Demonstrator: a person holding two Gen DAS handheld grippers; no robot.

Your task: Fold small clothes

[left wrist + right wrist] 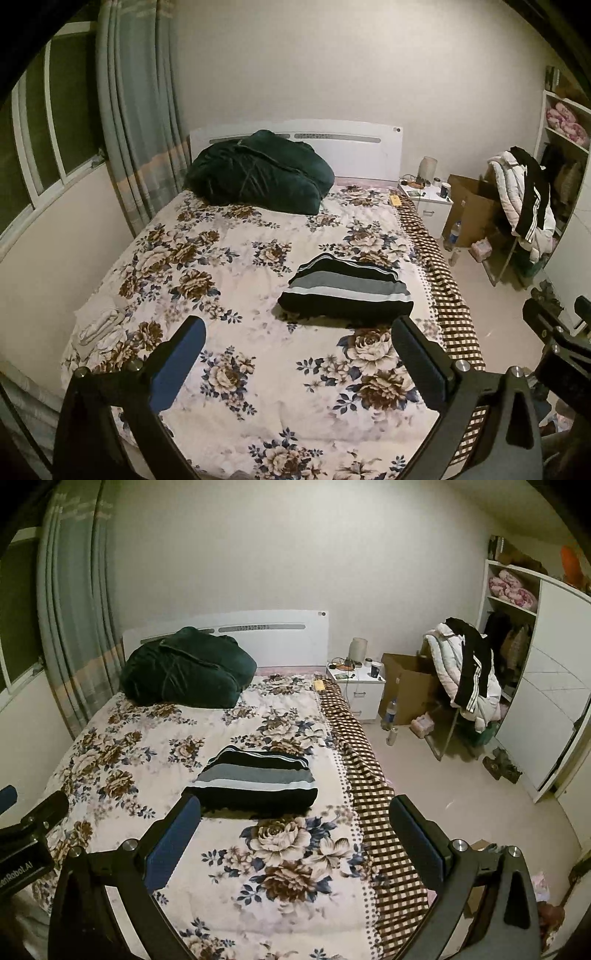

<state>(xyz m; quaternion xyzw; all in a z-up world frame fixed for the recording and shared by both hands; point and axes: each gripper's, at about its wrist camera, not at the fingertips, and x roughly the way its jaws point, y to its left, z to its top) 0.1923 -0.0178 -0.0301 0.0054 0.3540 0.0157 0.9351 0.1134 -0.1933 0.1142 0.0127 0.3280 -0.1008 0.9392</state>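
Observation:
A folded black, grey and white striped garment [347, 290] lies on the floral bedspread [229, 258], toward the bed's right side; it also shows in the right wrist view [255, 779]. My left gripper [297, 330] is open and empty, held above the bed just short of the garment. My right gripper [295, 808] is open and empty, also just short of the garment, its left finger near the garment's front left corner. A small pile of white folded cloth [101, 325] lies at the bed's left edge.
A dark green quilt bundle [258, 171] sits by the white headboard [369, 147]. A checked blanket [365, 794] hangs along the bed's right edge. A nightstand [356, 681], cardboard box [406, 686], bottles [391, 710], a clothes-laden chair [465, 672] and wardrobe [546, 686] stand right.

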